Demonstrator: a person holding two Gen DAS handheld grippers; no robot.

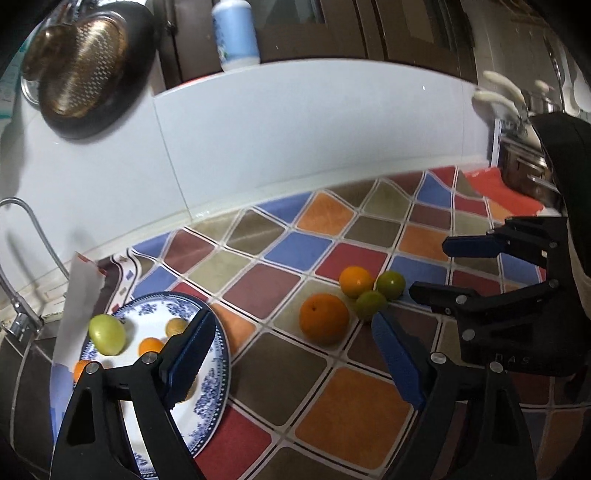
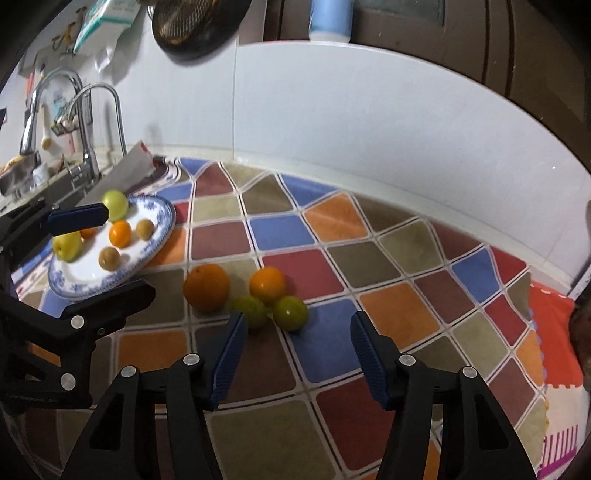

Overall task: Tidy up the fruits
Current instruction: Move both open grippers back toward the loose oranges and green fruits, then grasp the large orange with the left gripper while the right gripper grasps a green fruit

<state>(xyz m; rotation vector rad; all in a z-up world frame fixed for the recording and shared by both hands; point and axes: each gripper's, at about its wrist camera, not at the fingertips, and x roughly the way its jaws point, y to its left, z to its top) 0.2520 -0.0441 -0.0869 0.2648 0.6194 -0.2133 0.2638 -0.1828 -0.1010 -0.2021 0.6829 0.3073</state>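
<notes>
The left gripper is seen with its blue-padded jaws spread wide and nothing between them, held above the chequered mat just right of the blue-and-white plate. The right gripper is likewise parted and empty, though less widely, and is aimed at the loose fruit from the near side; no pad touches any fruit.

Four fruits are left on the mat in a tight cluster right of the plate: a large orange on the left, a smaller orange behind, and two green fruits nearest the right gripper, the pair lying side by side and touching.

On the plate, at the left edge of the mat by the sink, a pale green fruit, a yellow fruit, a small orange and two brownish fruits are gathered; another orange fruit is partly hidden behind the left gripper's finger.

A tap is seen beyond the plate, and a blue bottle stands on the ledge above the white wall tiles.
</notes>
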